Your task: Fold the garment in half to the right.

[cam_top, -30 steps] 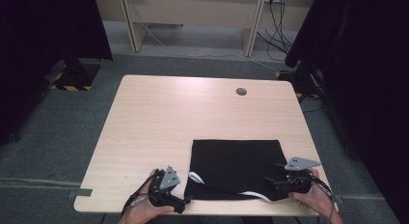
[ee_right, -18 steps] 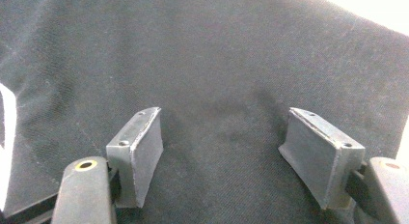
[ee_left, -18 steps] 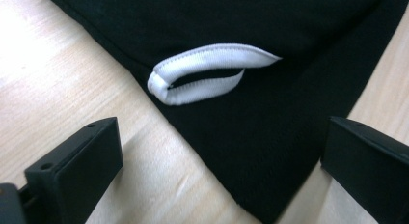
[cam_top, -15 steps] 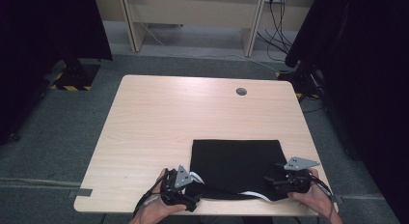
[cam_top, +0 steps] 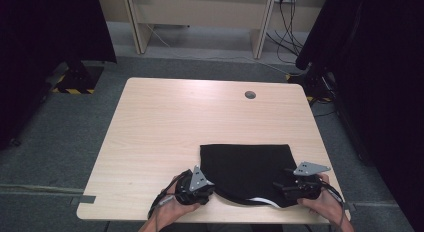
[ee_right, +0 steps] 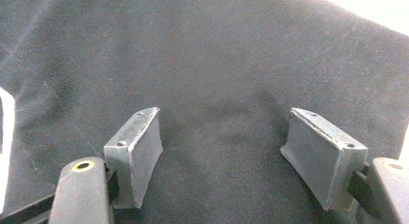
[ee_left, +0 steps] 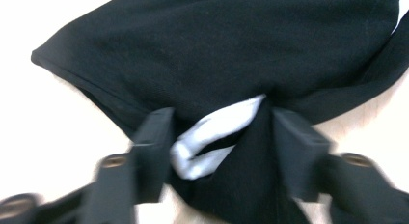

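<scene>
A folded black knit garment [cam_top: 247, 169] with a white strip [ee_left: 212, 134] showing at its near edge lies flat on the near right part of the pale wooden table [cam_top: 165, 127], its front hem slightly rumpled. The tabletop has a round cable hole [cam_top: 250, 95] near its far edge; grey carpet and dark curtains surround it.

The left gripper [cam_top: 200, 184] sits at the garment's near left corner; its jaws have just been closing, and in the left gripper view a bunched fold of black cloth and the white strip lies between them, touching both pads. The right gripper [ee_right: 236, 156] rests over the garment's near right corner, jaws spread wide above flat cloth and gripping nothing.
</scene>
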`<state>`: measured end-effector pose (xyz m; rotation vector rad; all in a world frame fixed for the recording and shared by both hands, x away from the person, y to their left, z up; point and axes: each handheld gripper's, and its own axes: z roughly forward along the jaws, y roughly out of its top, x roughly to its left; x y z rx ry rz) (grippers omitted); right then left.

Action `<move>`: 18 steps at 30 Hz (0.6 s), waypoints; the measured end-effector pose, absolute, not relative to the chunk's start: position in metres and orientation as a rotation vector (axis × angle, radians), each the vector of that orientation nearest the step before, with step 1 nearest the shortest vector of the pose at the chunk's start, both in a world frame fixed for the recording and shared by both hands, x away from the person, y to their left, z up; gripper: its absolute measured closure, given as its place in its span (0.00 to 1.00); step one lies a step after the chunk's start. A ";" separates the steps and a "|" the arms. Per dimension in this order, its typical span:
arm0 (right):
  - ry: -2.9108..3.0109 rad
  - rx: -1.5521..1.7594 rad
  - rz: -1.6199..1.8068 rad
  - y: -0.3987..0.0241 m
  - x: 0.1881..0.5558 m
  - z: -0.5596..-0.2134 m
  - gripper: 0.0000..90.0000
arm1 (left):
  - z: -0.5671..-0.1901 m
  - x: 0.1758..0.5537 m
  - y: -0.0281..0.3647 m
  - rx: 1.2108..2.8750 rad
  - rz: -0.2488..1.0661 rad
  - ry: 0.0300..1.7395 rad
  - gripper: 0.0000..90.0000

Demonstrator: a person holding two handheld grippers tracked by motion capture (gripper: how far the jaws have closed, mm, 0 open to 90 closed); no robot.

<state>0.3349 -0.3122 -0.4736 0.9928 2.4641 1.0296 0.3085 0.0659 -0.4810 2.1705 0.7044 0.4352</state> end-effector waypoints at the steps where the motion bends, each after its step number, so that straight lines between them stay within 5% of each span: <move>1: 2.463 0.991 1.032 -0.312 0.335 -0.474 0.33 | -0.481 0.308 0.065 2.169 0.440 0.697 0.65; 5: 2.465 0.989 1.039 -0.314 0.335 -0.474 0.33 | -0.480 0.308 0.063 2.184 0.438 0.670 0.77; 18: 2.458 1.038 0.998 -0.338 0.327 -0.471 0.33 | -0.479 0.307 0.039 2.195 0.346 0.648 0.78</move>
